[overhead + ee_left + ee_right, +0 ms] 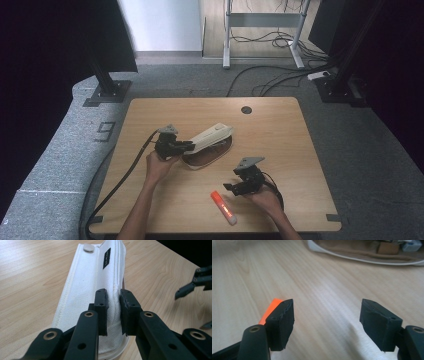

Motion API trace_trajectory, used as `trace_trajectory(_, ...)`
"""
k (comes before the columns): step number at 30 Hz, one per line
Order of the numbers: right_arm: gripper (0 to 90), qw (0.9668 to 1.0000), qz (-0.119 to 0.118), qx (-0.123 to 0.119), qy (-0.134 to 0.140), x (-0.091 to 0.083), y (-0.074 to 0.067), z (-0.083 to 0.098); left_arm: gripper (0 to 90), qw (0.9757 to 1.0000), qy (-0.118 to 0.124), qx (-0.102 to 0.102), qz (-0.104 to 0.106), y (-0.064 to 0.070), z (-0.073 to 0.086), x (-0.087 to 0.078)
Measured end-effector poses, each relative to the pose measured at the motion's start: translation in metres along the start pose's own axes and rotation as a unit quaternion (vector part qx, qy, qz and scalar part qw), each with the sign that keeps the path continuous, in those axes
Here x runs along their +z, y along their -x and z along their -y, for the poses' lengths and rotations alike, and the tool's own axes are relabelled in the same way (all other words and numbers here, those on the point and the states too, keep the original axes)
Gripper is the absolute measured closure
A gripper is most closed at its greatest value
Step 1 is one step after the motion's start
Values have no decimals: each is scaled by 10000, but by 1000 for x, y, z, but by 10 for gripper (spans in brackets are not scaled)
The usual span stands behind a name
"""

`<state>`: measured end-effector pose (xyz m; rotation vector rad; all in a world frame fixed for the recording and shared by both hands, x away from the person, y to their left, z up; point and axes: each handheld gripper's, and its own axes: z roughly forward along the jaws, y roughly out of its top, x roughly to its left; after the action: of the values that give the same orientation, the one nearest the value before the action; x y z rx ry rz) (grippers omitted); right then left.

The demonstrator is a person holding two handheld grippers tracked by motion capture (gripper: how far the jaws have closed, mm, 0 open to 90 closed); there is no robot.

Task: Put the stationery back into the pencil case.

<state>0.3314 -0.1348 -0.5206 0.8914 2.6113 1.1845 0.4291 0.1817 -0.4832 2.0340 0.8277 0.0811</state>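
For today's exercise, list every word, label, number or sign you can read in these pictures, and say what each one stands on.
"9": a large grey figure marked on the floor left of the table.
Small black label on the white pencil case's flap: its print is too small to read.
Orange glue stick: no print readable.

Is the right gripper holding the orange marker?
No. In the right gripper view the right gripper has its jaws apart with bare table between them, and the marker lies outside the left jaw.
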Motion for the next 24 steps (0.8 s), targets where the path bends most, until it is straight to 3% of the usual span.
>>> trace_trajectory(10,338,9997,-219,-77,1,-3,-18,9,771,10000,-4,21,-19,1,1,0)
trace_trajectory(24,368,9978,-610,-221,-130,4,-45,11,773,10000,-29,70,-51,3,11,-12)
